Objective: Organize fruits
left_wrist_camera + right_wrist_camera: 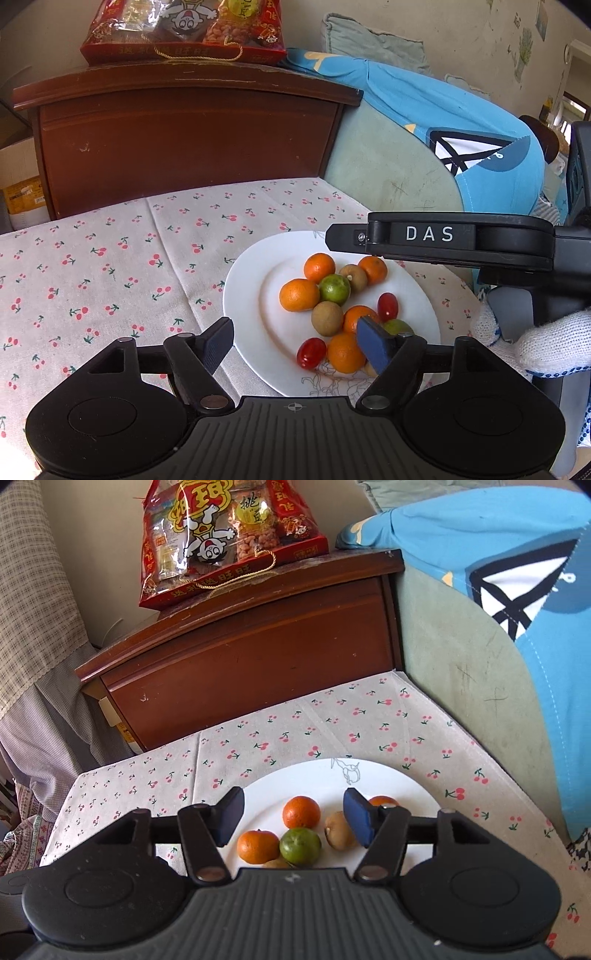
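A white plate on the cherry-print tablecloth holds several small fruits: oranges, a green lime, brown fruits and two cherry tomatoes. My left gripper hovers open over the plate's near side. Its right finger stands in front of an orange, and nothing is pressed between the pads. My right gripper is open above the plate's far part. An orange and the lime show between its fingers, untouched. In the left wrist view the right gripper reaches in from the right.
A dark wooden cabinet stands behind the table with a red snack bag on top. A blue cushion on a green seat borders the right side. A white-gloved hand holds the right gripper's handle.
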`<state>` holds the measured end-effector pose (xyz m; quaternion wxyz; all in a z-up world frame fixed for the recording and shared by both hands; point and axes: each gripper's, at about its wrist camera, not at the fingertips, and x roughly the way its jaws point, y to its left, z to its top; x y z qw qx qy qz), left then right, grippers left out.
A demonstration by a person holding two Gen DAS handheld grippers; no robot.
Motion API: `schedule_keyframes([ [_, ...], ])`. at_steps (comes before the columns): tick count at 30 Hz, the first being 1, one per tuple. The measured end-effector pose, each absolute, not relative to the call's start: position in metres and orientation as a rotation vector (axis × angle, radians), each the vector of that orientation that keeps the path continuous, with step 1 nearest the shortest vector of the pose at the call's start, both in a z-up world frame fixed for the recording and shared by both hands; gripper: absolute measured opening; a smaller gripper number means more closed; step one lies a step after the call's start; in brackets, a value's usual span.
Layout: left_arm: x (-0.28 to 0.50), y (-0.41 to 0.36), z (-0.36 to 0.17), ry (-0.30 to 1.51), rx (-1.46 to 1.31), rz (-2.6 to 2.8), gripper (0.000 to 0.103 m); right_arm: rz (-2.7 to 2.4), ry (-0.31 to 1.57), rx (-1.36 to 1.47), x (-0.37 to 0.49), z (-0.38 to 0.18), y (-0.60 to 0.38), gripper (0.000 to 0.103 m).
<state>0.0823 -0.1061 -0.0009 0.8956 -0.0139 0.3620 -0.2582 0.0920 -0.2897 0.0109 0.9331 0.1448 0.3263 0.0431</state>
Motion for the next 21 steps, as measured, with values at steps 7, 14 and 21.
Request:
schedule_keyframes([
  [7,0.07,-0.098,0.009,0.8,-0.008,-0.437,0.087,0.028,0.709,0.273,0.075,0.02,-0.288,0.076],
  [14,0.057,-0.089,0.018,0.841,-0.001,-0.327,0.09,-0.051,0.741,0.305,0.054,0.027,-0.293,0.086],
  [21,0.051,-0.086,0.023,0.897,0.012,-0.22,0.091,-0.142,0.797,0.309,0.032,0.029,-0.296,0.092],
])
